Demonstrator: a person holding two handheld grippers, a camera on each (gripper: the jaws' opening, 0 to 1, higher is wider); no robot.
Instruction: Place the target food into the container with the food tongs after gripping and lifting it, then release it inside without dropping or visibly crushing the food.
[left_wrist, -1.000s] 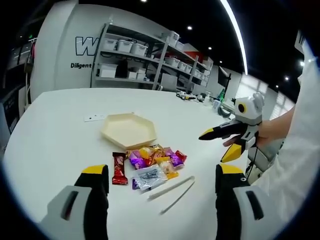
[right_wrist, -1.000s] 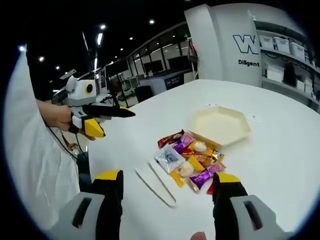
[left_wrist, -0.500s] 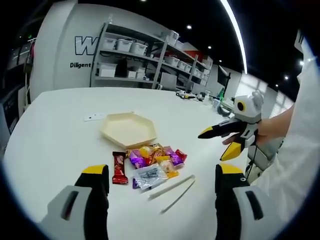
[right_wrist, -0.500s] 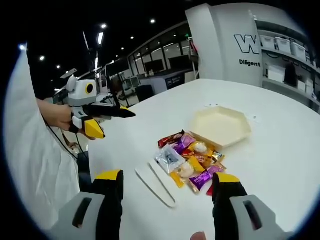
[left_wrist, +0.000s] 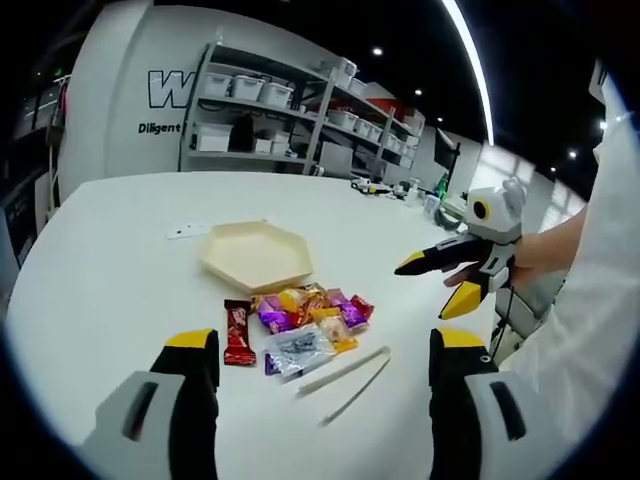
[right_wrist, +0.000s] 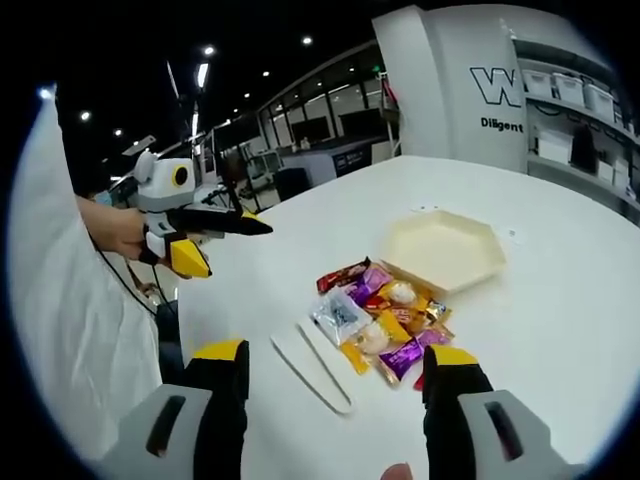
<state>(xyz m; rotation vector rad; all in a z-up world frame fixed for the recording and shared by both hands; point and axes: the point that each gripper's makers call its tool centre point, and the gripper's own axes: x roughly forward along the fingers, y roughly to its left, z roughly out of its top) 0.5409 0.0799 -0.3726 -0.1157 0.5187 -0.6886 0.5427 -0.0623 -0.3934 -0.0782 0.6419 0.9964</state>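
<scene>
Where the white round table carries the work, it stands in a large dark-ceilinged hall with strip lights overhead. Metal shelving with storage bins lines a white wall behind it in the left gripper view; desks and monitors sit far back in the right gripper view.

On the table: a cream hexagonal tray, empty, with a heap of wrapped candies just beside its near edge. A dark red wrapped bar lies at the heap's side. White food tongs lie flat on the table, close to the heap on the side away from the tray, untouched. A small white card lies beyond the tray.

Wide bare tabletop surrounds the cluster on all sides; the table edge curves well away from tray and candies.

Left gripper: jaws spread wide, nothing between them, held above the table short of the tongs, aimed at the heap. In the right gripper view it hovers off the table's edge, a hand around its body.

Right gripper: jaws likewise parted and empty, above the tongs' end. In the left gripper view it hangs over the table's far side, held by a white-sleeved arm.
</scene>
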